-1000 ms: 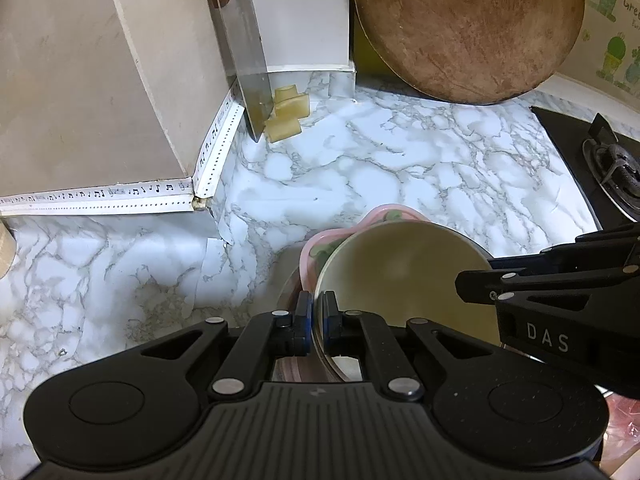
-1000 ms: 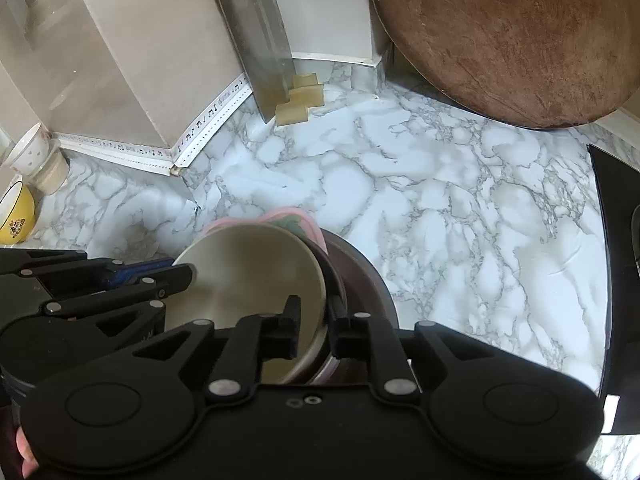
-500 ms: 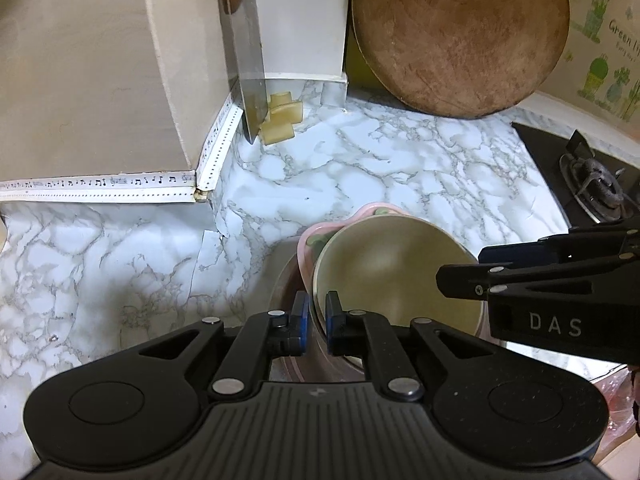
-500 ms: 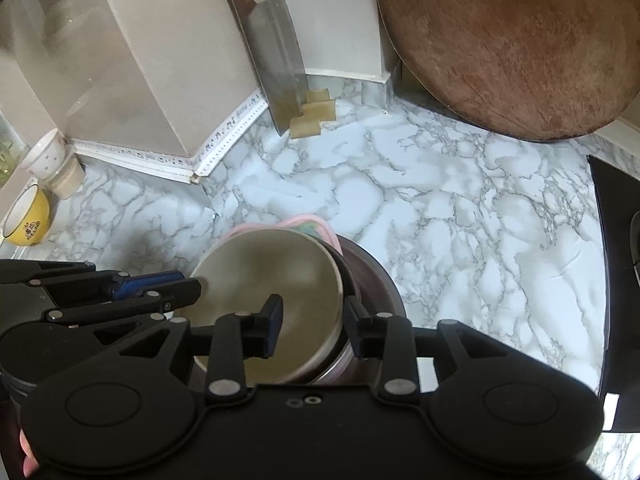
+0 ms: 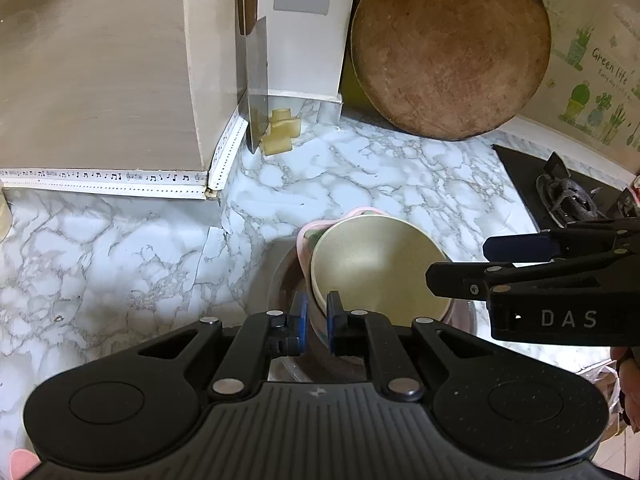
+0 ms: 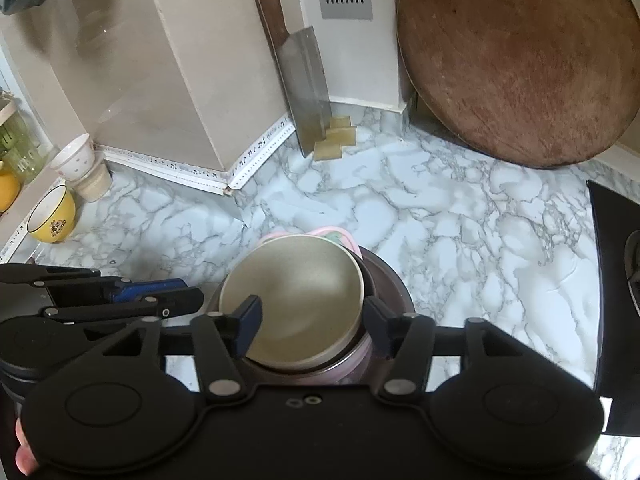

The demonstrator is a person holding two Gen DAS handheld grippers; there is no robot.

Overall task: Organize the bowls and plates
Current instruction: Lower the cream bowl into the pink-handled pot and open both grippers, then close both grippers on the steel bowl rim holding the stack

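Stack sits mid-counter on the white-grey marble-pattern worktop (image 6: 460, 216): cream round ceramic bowl (image 6: 296, 304) nested in a pink scalloped bowl (image 5: 310, 230), both inside a dark brown round bowl (image 6: 390, 280). Left gripper (image 5: 316, 314) w/ blue-padded tips set close together across the cream bowl's near rim at 6 o'clock; whether they actually pinch it I can't tell. Right gripper (image 6: 312, 320) has its tongs spread wide apart, one tip over the cream bowl's inside at 8 o'clock, the other outside the rim at 3 o'clock, gripping nothing. At 12 o'clock a steel cleaver w/ wooden handle (image 6: 302, 84) leans on the wall, yellowish blocks (image 6: 336, 138) at its foot; big round wooden cutting board (image 6: 520, 52) at 1–2 o'clock. Yellow bowl (image 6: 52, 214) and white dotted cup (image 6: 76, 158) at 9–10 o'clock. Black gas hob (image 5: 568, 196) at 3 o'clock.
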